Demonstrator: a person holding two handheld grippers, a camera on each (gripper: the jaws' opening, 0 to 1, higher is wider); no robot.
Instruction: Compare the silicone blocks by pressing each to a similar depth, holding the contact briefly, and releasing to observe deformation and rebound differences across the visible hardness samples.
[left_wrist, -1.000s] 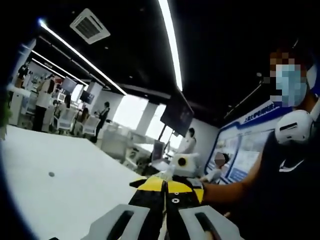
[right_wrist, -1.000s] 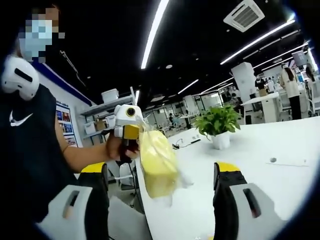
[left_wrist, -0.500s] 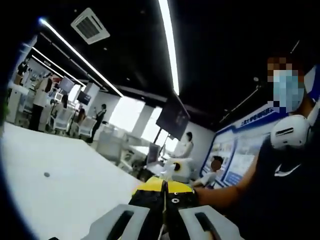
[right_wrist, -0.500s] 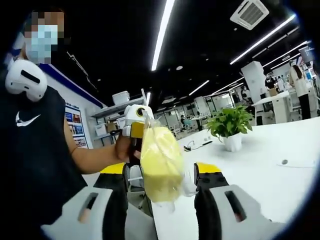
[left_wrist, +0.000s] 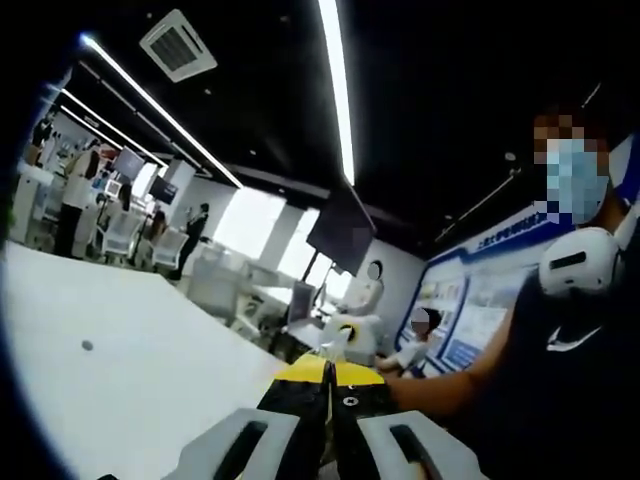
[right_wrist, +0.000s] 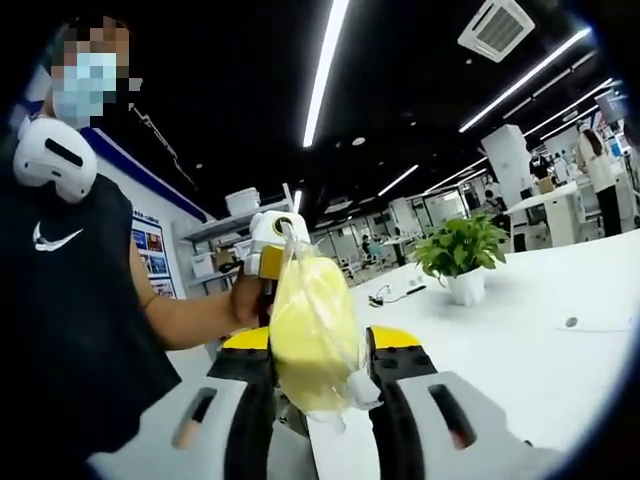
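Squeezed between the black, yellow-tipped jaws of the right gripper (right_wrist: 318, 352) in the right gripper view: pale yellow silicone block in a clear plastic bag (right_wrist: 310, 330), pressed from both sides, jaws narrowed onto it and touching the bag left and right. Hangs from above by the bag's gathered top, pinched at the tip of the left gripper (right_wrist: 272, 240), seen there as a white and yellow body gripped in the person's hand (right_wrist: 247, 297) just left of the block. Held in the air near the near edge of a long white table (right_wrist: 520, 340). Farther along that table, to the right, a green leafy plant in a white pot (right_wrist: 458, 258), well apart from the block. At far left of the same view, a person in a black sleeveless top (right_wrist: 70, 330) with a white rounded device (right_wrist: 55, 160) at the shoulder. In the left gripper view, black and yellow jaws of the left gripper (left_wrist: 330, 385) pressed together with no gap between the tips, only a thin bit of something pale near the tips, too small to make out; beyond them the white table (left_wrist: 130, 360) stretching away to the left. Long bright ceiling light strip (left_wrist: 338, 90) overhead, dark ceiling around it, office desks and standing people far off.
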